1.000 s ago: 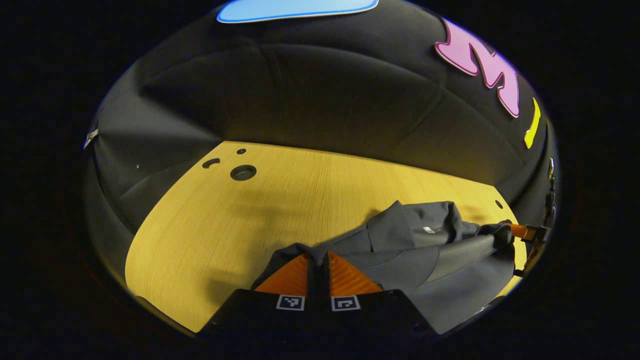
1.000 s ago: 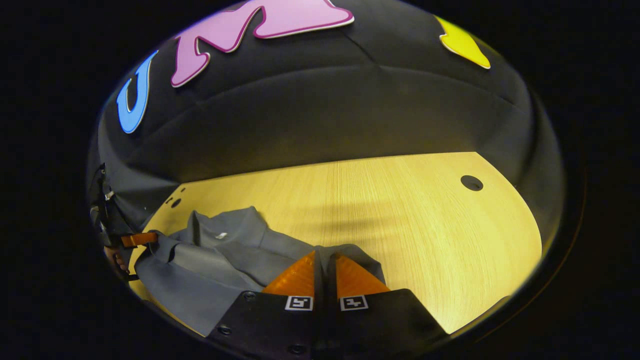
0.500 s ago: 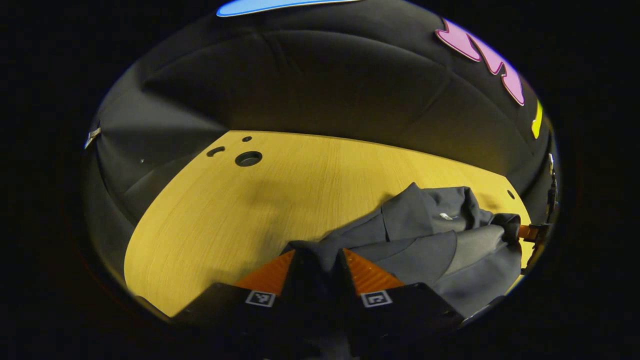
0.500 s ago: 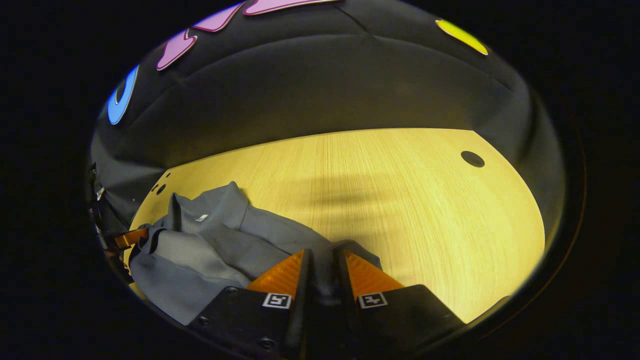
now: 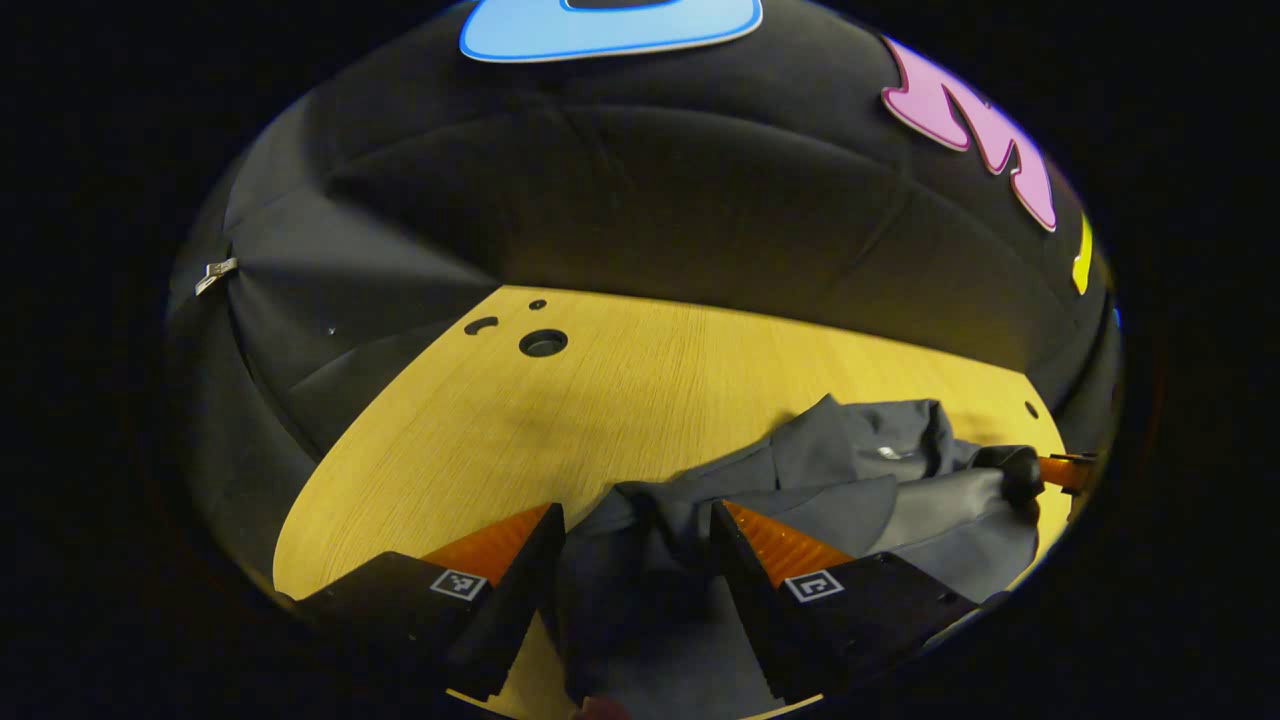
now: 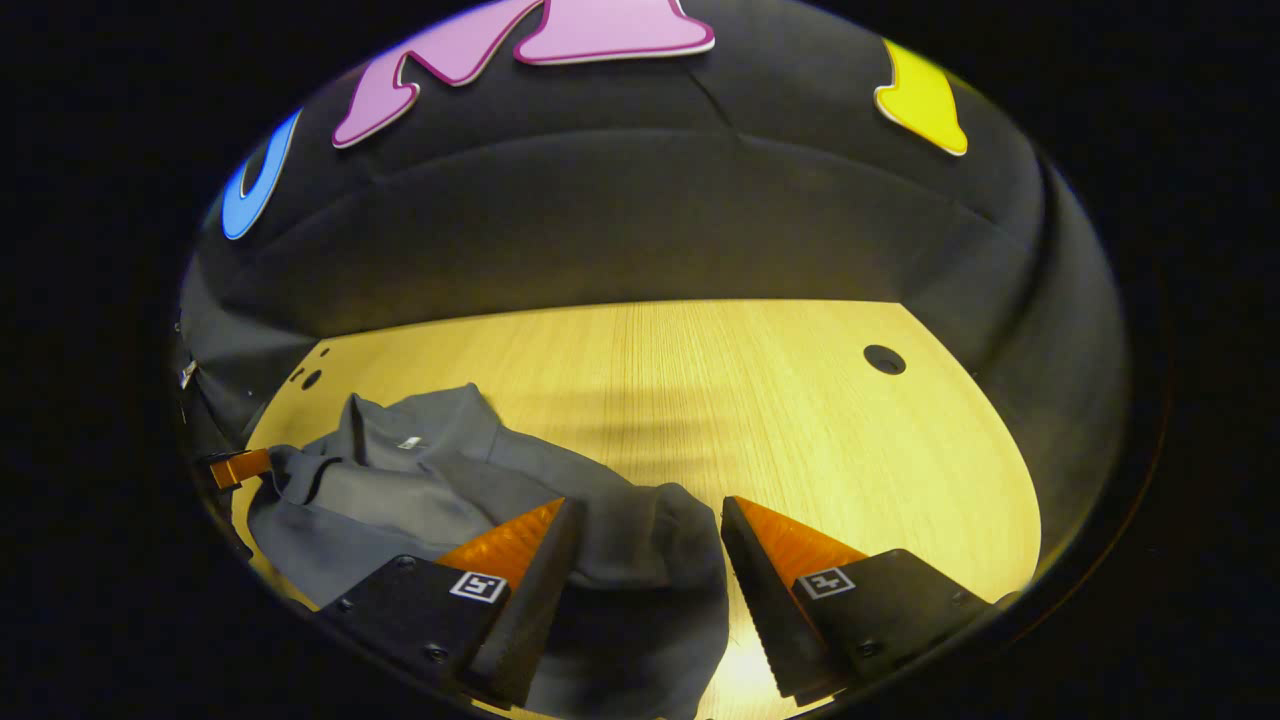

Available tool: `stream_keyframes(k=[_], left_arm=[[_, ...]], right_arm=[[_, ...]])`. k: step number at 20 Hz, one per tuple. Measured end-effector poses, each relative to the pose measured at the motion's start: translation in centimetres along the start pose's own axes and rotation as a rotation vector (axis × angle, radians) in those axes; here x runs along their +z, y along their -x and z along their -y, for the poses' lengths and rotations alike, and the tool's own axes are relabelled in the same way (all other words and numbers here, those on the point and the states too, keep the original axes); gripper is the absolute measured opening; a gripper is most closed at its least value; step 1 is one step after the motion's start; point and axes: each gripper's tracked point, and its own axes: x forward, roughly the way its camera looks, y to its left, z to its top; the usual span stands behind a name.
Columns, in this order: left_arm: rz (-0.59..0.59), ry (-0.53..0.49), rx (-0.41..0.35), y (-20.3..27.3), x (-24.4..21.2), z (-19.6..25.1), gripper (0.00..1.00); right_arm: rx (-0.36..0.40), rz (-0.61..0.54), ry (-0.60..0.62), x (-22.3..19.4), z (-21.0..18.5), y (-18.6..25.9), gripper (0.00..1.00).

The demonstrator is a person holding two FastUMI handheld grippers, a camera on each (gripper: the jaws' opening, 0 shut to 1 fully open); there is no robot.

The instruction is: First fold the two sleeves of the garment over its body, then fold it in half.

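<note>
A grey garment [image 5: 860, 490] lies bunched and folded on the wooden table [image 5: 560, 420], its collar with a small white tag facing up. In the left gripper view my left gripper [image 5: 635, 520] is open, its fingers spread either side of a dark fold of the cloth. The right gripper view shows the same garment [image 6: 430, 480] at the lower left, and my right gripper [image 6: 645, 515] is open over its near corner. The other gripper's fingertip [image 5: 1065, 470] pokes out at the garment's far end in the left gripper view, and likewise a fingertip [image 6: 235, 467] in the right gripper view.
Round holes [image 5: 543, 343] are cut in the table top near its far left corner, and one more hole [image 6: 884, 359] sits at the far right. Bare wood [image 6: 780, 400] stretches behind and to the right of the garment. The black cloth wall closes the table's far side.
Both grippers have gone from shut on the garment's edge to wide open, letting the cloth go. The garment has settled flatter on the table.
</note>
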Motion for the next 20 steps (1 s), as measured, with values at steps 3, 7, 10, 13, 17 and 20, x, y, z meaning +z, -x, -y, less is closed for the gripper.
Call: stream_keyframes(k=[3, 7, 10, 13, 17, 20], left_arm=[[0.017, 0.001, -0.016, 3.1, 0.5, 0.8, 0.92], [0.062, -0.016, -0.049, 8.2, 1.2, 1.7, 0.92], [0.091, -0.037, -0.067, 11.8, 1.4, 1.8, 0.93], [0.123, -0.068, -0.082, 15.2, 1.7, 2.3, 0.92], [0.140, -0.087, -0.123, 19.3, 1.2, 3.1, 0.92], [0.154, -0.089, -0.135, 22.0, 1.0, 3.2, 0.92]], right_arm=[[0.057, 0.031, -0.008, 1.0, -1.2, 3.5, 0.95], [0.092, 0.111, -0.052, 3.1, -1.9, 8.7, 0.99], [0.077, 0.150, -0.060, 3.9, -1.4, 12.2, 0.99], [0.068, 0.167, -0.050, 3.7, -1.0, 15.3, 0.99], [0.084, 0.182, -0.039, 2.8, -1.2, 19.1, 0.99], [0.089, 0.188, -0.001, 1.8, -1.4, 21.5, 0.99]])
